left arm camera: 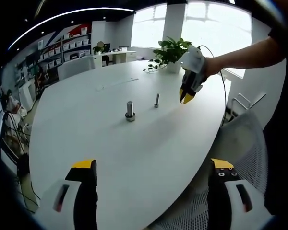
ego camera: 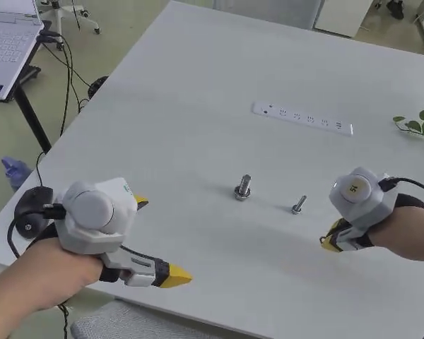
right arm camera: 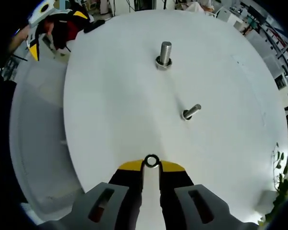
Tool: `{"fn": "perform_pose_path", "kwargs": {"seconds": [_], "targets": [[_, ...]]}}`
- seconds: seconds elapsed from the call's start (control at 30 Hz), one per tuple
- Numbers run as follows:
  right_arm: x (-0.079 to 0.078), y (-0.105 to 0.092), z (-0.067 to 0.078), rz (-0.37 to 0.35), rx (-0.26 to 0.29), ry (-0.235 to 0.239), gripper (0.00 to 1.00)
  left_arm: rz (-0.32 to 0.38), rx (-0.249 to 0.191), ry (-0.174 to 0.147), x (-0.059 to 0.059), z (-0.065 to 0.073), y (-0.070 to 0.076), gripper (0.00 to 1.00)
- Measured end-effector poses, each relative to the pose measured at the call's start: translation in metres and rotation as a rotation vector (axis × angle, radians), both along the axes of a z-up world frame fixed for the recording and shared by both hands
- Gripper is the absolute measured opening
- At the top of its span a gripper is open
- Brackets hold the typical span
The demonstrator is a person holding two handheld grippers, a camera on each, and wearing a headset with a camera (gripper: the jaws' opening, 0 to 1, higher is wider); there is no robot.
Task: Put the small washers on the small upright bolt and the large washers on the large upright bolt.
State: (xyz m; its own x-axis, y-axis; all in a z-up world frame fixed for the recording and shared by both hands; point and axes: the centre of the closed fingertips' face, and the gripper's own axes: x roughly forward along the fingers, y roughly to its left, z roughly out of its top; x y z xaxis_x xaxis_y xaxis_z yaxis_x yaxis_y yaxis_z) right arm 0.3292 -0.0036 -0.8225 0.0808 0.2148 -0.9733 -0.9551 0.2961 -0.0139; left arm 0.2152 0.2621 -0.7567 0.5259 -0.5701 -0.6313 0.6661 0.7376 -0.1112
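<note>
The large upright bolt (ego camera: 243, 187) (right arm camera: 164, 53) stands mid-table with a wider ring at its base. The small bolt (ego camera: 299, 205) (right arm camera: 191, 112) stands to its right, leaning in the right gripper view. My right gripper (right arm camera: 151, 166) (ego camera: 331, 244) is shut on a small metal washer (right arm camera: 151, 156) pinched at its yellow tips, short of the small bolt and low over the table. My left gripper (left arm camera: 153, 165) (ego camera: 157, 240) hangs open at the near left table edge with nothing between its wide-set jaws. The left gripper view takes in both bolts (left arm camera: 130, 111) and the right gripper (left arm camera: 187, 93).
A white power strip (ego camera: 302, 118) lies behind the bolts. A plant (ego camera: 417, 126) sits at the far right edge. An open laptop (ego camera: 7, 35) stands on a stand beyond the table's left side. A mesh chair (ego camera: 120, 321) is below the near edge.
</note>
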Motion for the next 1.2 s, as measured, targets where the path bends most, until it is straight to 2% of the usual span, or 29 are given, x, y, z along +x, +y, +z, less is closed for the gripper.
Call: {"fn": "perform_pose_path", "kwargs": {"seconds": [0.13,0.27,0.33,0.37,0.47,0.63,0.7,0.8,1.2], "targets": [[0.007,0.002,0.004,0.001,0.005,-0.012,0.12,0.009,-0.003,-0.002,0.002,-0.001,0.000,0.99],[0.017,0.003,0.005,-0.011,0.014,-0.014,0.12,0.022,-0.027,-0.014,0.006,0.000,-0.001,0.99],[0.022,0.004,0.004,-0.018,0.019,-0.014,0.12,0.007,-0.034,-0.057,0.009,0.003,-0.003,0.99],[0.025,0.004,0.004,-0.018,0.018,-0.016,0.12,0.005,-0.034,-0.062,0.010,0.004,-0.003,0.99],[0.029,0.005,0.009,-0.032,0.021,-0.016,0.12,0.017,-0.050,-0.048,0.012,0.003,-0.004,0.99],[0.037,0.008,0.016,-0.034,0.023,-0.026,0.12,0.026,-0.053,-0.045,0.015,0.001,-0.004,1.00],[0.040,0.011,0.019,-0.032,0.027,-0.033,0.12,0.021,-0.042,-0.028,0.015,-0.003,-0.004,1.00],[0.046,0.016,0.022,-0.033,0.034,-0.035,0.12,0.014,-0.030,-0.027,0.015,-0.005,-0.004,1.00],[0.061,0.031,0.025,-0.012,0.045,-0.048,0.12,0.023,-0.046,-0.014,0.020,-0.006,-0.008,1.00]]}}
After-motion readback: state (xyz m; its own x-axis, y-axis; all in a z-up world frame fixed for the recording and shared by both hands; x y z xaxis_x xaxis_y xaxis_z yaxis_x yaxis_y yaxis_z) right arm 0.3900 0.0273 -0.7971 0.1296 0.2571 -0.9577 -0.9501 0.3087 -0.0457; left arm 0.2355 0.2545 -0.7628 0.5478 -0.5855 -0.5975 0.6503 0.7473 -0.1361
